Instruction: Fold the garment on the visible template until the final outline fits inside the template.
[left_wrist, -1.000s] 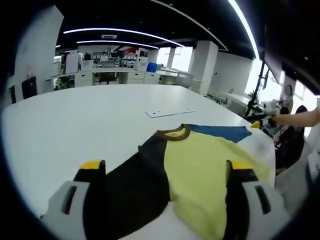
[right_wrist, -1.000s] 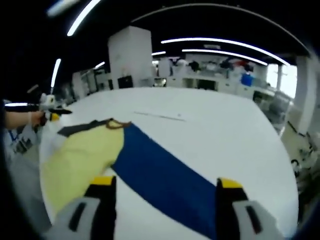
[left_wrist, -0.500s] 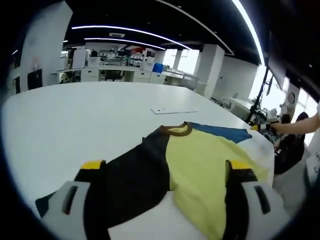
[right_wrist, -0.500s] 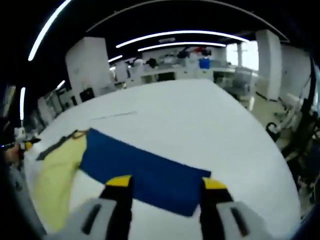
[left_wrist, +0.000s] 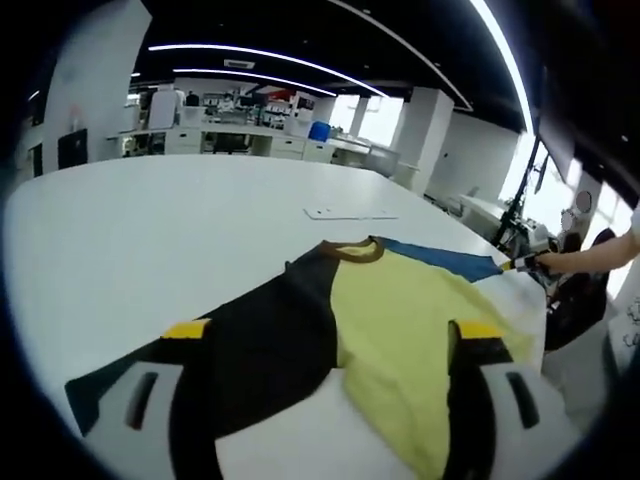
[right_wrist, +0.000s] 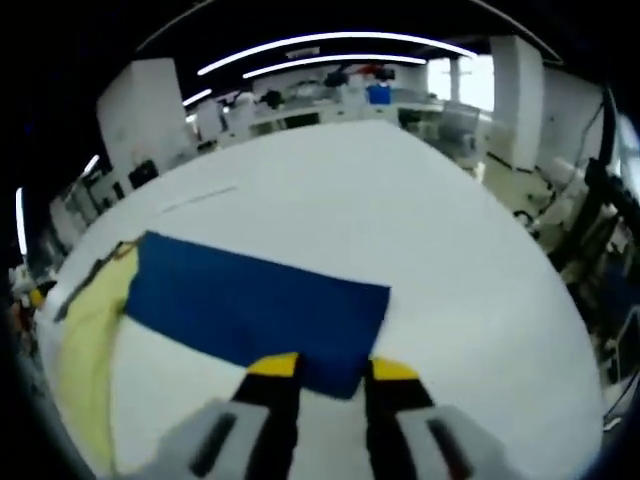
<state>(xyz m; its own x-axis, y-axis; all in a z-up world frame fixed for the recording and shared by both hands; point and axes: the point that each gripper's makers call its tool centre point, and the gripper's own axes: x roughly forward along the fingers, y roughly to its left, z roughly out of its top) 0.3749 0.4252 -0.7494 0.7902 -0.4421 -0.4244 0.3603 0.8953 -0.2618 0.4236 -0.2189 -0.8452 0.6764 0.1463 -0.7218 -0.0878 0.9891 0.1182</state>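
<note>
The garment lies flat on the white table (left_wrist: 150, 220). It has a black side (left_wrist: 270, 350), a yellow middle (left_wrist: 400, 320), a brown collar (left_wrist: 352, 250) and a blue sleeve (left_wrist: 440, 257). My left gripper (left_wrist: 333, 330) is open wide low over the garment's near hem, one jaw over the black part and one over the yellow. In the right gripper view the blue sleeve (right_wrist: 250, 300) stretches out flat, and my right gripper (right_wrist: 333, 368) straddles its near end, jaws narrowed with a small gap. The right gripper (left_wrist: 520, 264) also appears at the sleeve's tip.
A thin pale template sheet (left_wrist: 350, 213) lies on the table beyond the collar, seen as a faint line (right_wrist: 200, 195) in the right gripper view. A person's arm (left_wrist: 600, 250) reaches in at the table's right edge. Desks and shelves (left_wrist: 240, 145) stand far behind.
My right gripper's jaws have closed from wide apart to a narrow gap around the blue sleeve's end. The left gripper stays open and has drifted slightly back.
</note>
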